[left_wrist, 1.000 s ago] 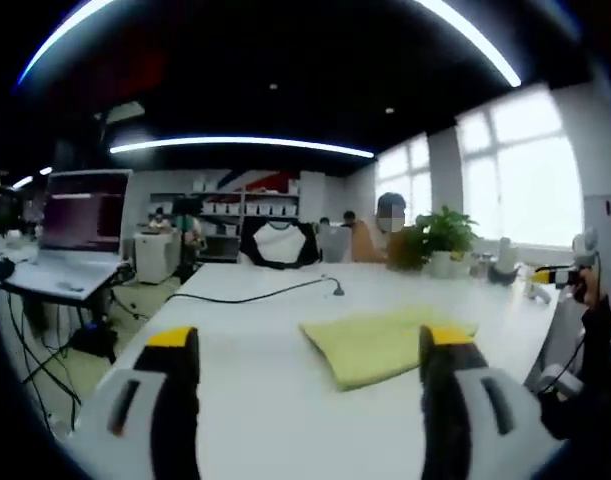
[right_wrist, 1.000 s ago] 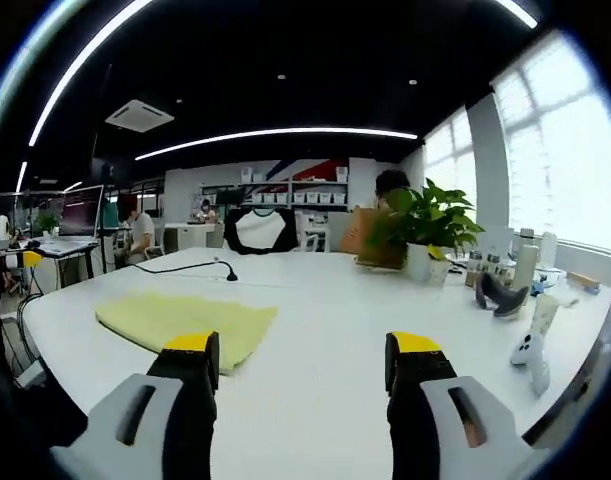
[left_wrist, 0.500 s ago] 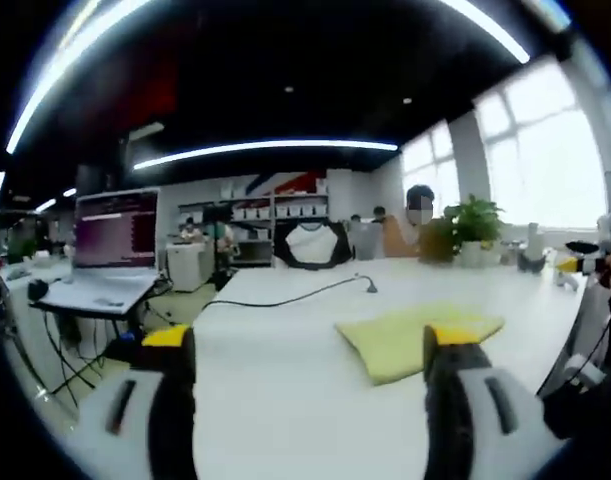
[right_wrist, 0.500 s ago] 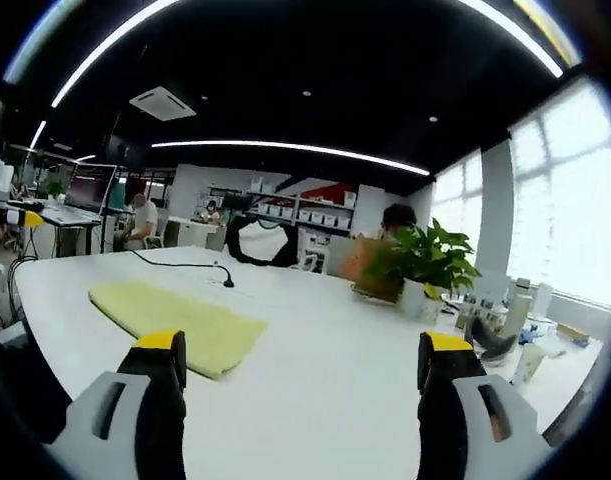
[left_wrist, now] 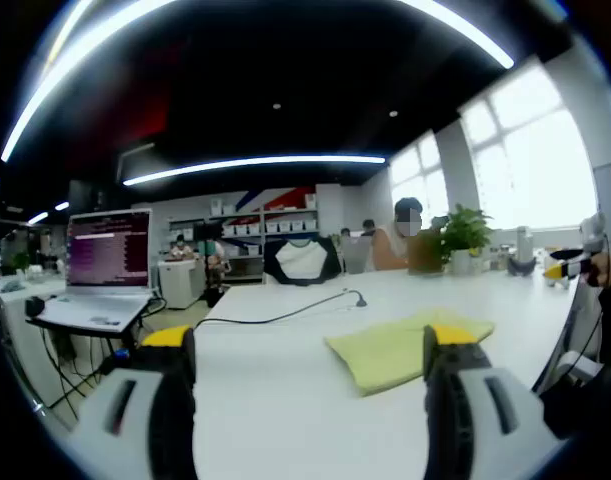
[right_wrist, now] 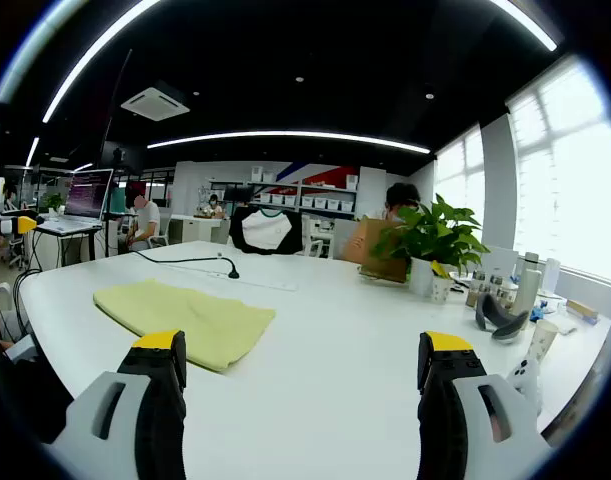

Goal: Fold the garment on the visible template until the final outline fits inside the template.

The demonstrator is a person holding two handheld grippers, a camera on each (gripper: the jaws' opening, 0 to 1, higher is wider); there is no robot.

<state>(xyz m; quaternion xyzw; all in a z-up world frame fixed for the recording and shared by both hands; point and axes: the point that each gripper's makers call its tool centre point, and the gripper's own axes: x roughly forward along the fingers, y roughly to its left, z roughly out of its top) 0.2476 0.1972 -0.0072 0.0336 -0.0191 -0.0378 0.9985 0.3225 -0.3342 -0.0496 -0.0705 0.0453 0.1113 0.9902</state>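
Note:
A folded pale yellow garment (left_wrist: 400, 345) lies flat on the white table (left_wrist: 275, 370), ahead and to the right of my left gripper (left_wrist: 310, 345). That gripper stands open above the table with nothing between its yellow-tipped fingers (left_wrist: 170, 340). In the right gripper view the same garment (right_wrist: 185, 318) lies ahead and to the left. My right gripper (right_wrist: 300, 350) is open and empty, its left fingertip just in front of the garment's near edge. No template outline can be made out on the table.
A black cable with a small stand (right_wrist: 225, 268) runs across the table behind the garment. A potted plant (right_wrist: 430, 240), bottles and small items (right_wrist: 505, 310) stand at the right. A laptop (left_wrist: 105, 255) sits on a side desk at the left. People sit in the background.
Both views have shifted and tilted slightly with the hands. The right gripper's fingers stand wider apart than a second ago. The garment has not moved.

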